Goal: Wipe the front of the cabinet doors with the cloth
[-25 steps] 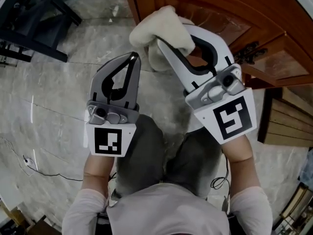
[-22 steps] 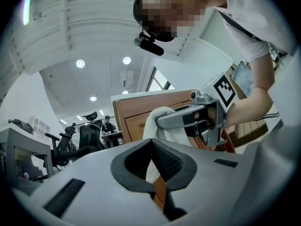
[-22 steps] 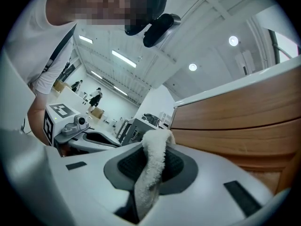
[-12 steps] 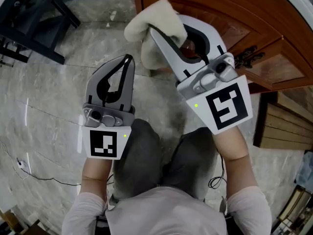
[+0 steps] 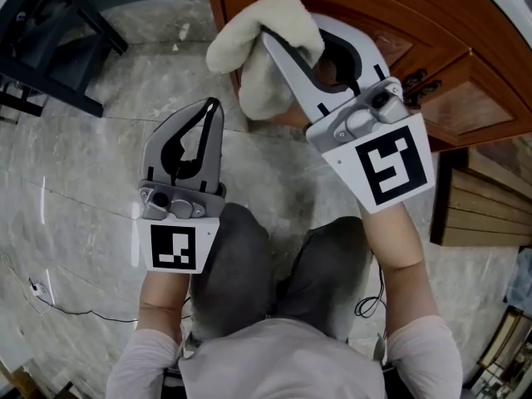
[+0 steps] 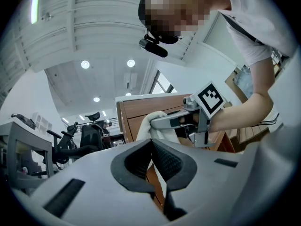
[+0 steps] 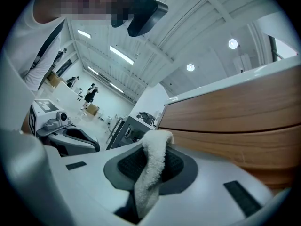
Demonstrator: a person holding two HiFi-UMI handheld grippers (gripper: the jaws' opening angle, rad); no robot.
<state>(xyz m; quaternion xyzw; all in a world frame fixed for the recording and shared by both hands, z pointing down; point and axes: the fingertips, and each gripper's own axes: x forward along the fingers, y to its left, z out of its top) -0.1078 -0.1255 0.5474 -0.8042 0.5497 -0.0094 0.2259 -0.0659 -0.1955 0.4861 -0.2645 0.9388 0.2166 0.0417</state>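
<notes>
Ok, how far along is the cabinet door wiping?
Done: the cloth is picked up, pinched in the right tool. In hand: it is raised beside the wooden cabinet door; contact cannot be confirmed. Left: seemingly the wiping itself. The left tool is shut, empty.

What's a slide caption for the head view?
Right gripper holds cloth by wooden cabinet door; left gripper shut, empty.

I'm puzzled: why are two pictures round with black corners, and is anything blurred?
Left and right gripper views: wide-angle lenses bend straight lines and blacken corners; a mosaic patch was added. Head view: sharp, evenly lit, the pale cloth bright against the dark cabinet.
</notes>
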